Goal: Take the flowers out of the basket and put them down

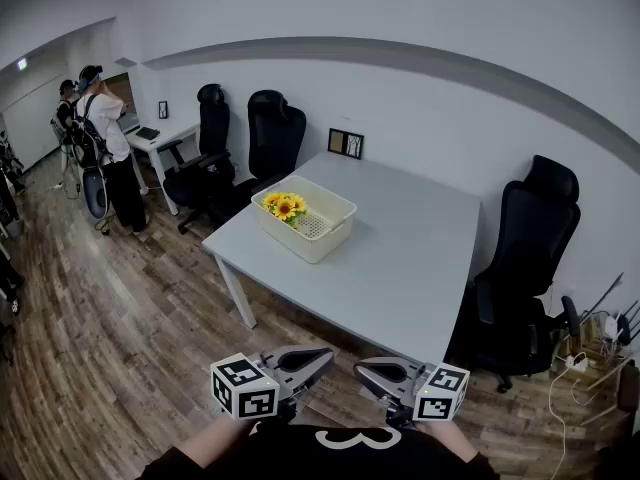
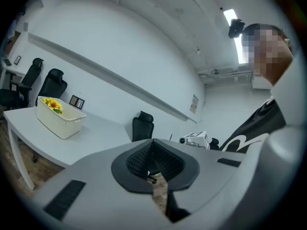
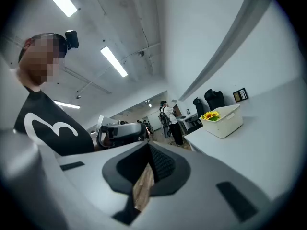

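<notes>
Task not begun: flowers inside basket on worktop, well apart from both tongs. Clenched and empty: left tongs, right tongs, low near body. Left to do: approach, grasp flowers, lift out, set down.

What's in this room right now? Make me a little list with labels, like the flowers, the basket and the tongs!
flowers: yellow sunflowers, inside the basket, at its left end in the head view
basket: white basket, standing on the table
table: grey table, with the basket towards its far left part
left tongs: shut, holding nothing, held low in front of the table
right tongs: shut, holding nothing, close beside the left tongs
chairs: black office chairs around the table
job so far: not started
</notes>
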Demonstrator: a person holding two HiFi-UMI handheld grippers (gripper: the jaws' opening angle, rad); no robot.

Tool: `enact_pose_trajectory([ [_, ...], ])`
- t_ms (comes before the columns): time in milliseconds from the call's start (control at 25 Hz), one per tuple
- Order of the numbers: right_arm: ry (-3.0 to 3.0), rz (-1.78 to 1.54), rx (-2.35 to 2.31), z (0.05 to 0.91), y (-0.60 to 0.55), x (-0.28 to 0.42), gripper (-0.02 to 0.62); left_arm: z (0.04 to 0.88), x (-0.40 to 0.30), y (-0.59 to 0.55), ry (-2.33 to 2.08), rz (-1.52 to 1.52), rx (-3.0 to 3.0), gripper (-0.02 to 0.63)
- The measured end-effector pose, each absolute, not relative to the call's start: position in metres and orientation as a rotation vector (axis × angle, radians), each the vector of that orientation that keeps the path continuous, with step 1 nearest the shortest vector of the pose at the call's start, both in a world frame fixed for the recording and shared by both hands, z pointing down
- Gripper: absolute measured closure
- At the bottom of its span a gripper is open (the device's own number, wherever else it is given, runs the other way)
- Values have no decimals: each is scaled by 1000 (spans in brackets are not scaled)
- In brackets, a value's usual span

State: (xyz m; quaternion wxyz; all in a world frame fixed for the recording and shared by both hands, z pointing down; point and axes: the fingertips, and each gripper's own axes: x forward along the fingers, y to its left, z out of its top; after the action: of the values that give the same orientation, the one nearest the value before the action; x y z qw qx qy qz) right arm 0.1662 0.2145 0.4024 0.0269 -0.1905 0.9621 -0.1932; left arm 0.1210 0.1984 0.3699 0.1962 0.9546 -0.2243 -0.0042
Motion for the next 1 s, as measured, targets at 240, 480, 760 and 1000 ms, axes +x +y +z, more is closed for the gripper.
enact_pose_trajectory([
  [240, 2973, -620, -582, 405, 209, 148, 588, 372, 101, 194, -639, -15, 2659, 594],
  [480, 2974, -647, -581, 409, 190, 131, 588, 375, 79, 172, -660, -28, 2634, 594],
  [760, 2932, -702, -609, 413, 145, 111, 588, 380, 59, 132, -632, -16, 2621, 594],
  [1000, 2920, -722, -626, 405, 100, 82, 588, 371, 27, 83, -624, -44, 2620, 594],
])
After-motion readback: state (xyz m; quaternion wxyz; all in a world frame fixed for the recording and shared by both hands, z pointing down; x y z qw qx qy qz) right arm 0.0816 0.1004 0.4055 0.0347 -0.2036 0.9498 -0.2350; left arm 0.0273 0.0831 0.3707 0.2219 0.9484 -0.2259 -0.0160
